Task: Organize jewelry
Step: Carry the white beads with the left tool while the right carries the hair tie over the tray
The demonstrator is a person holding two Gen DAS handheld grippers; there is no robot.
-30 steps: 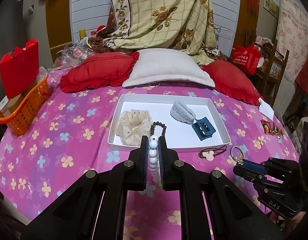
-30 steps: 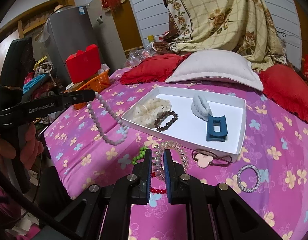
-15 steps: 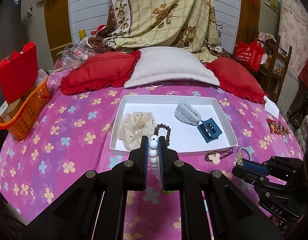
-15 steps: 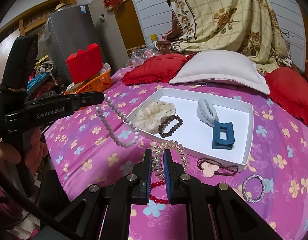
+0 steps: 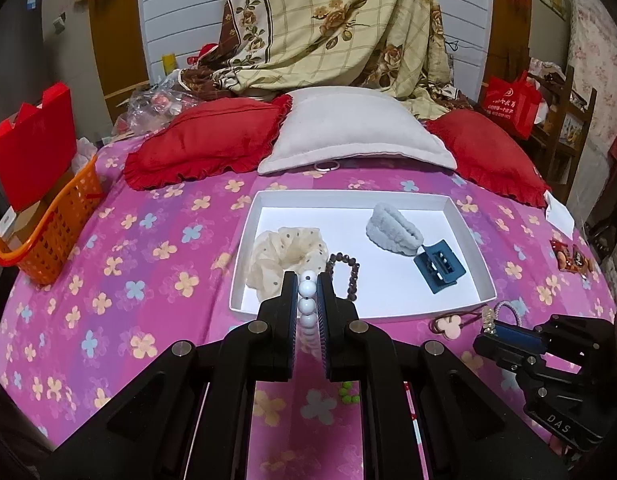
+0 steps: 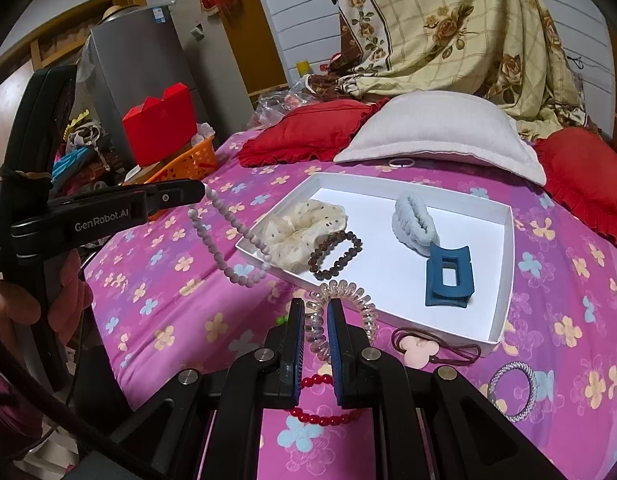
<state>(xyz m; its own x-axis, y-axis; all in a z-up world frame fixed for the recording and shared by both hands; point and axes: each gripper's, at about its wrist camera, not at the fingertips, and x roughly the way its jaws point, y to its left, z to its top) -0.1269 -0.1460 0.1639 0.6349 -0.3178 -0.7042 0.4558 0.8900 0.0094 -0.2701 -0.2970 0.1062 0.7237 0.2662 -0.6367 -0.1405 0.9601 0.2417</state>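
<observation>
Both hands have neared the tray (image 5: 460,224) — left gripper (image 5: 307,294) clamps white beads (image 5: 307,300), right gripper (image 6: 316,320) the coil tie (image 6: 350,294)

At lower centre, the left gripper (image 5: 307,286) pinches a white bead string (image 5: 307,308). Just beyond its tips sits a white tray (image 5: 470,236) holding a cream scrunchie (image 5: 282,254), brown bead bracelet (image 5: 348,270), grey scrunchie (image 5: 394,230) and blue claw clip (image 5: 440,266). The right gripper (image 5: 488,326) enters lower right.
</observation>
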